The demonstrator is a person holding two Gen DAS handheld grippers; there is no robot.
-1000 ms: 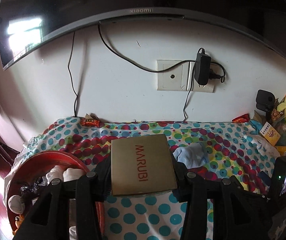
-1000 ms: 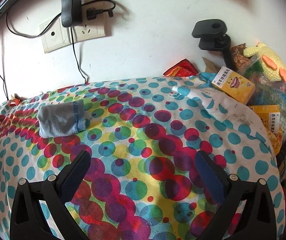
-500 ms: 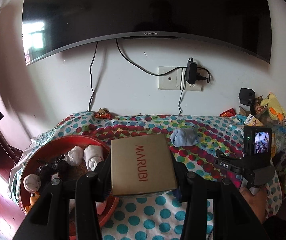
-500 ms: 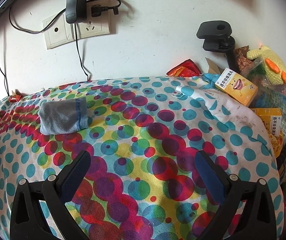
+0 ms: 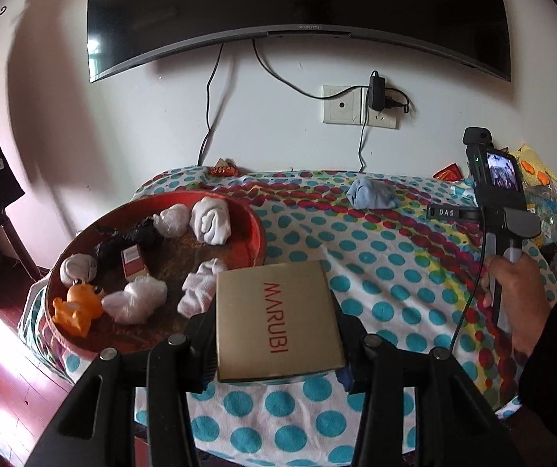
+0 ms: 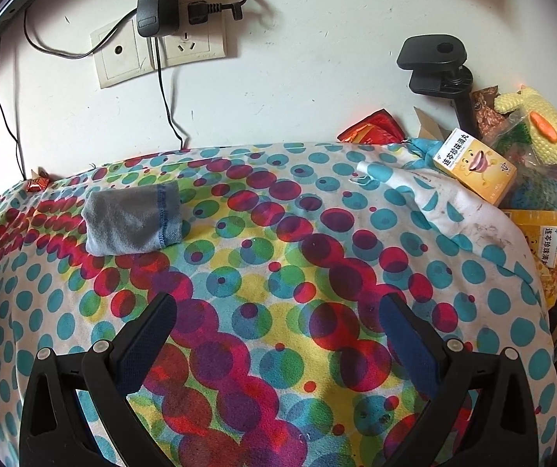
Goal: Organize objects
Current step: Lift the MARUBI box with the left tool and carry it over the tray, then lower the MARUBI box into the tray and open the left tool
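My left gripper (image 5: 276,344) is shut on a tan MARUBI box (image 5: 276,321) and holds it above the table's front edge, just right of a red round tray (image 5: 253,220). The tray holds several rolled white socks (image 5: 211,221), a black sock (image 5: 130,239), an orange toy (image 5: 78,305) and a small red-white box (image 5: 134,264). A rolled grey-blue sock (image 6: 134,218) lies on the polka-dot cloth (image 6: 278,272), also in the left wrist view (image 5: 372,193). My right gripper (image 6: 278,334) is open and empty over the cloth, right of the sock.
A TV (image 5: 298,0) hangs on the wall above a socket with a charger (image 6: 154,4). Yellow boxes (image 6: 475,167), snack bags, a knitted duck (image 6: 539,128) and a black clamp stand (image 6: 442,66) crowd the table's right end. A red candy wrapper (image 6: 37,183) lies at the back left.
My left gripper has pulled back and up with the MARUBI box, so the whole tray and the right hand-held gripper now show. My right gripper has edged slightly forward.
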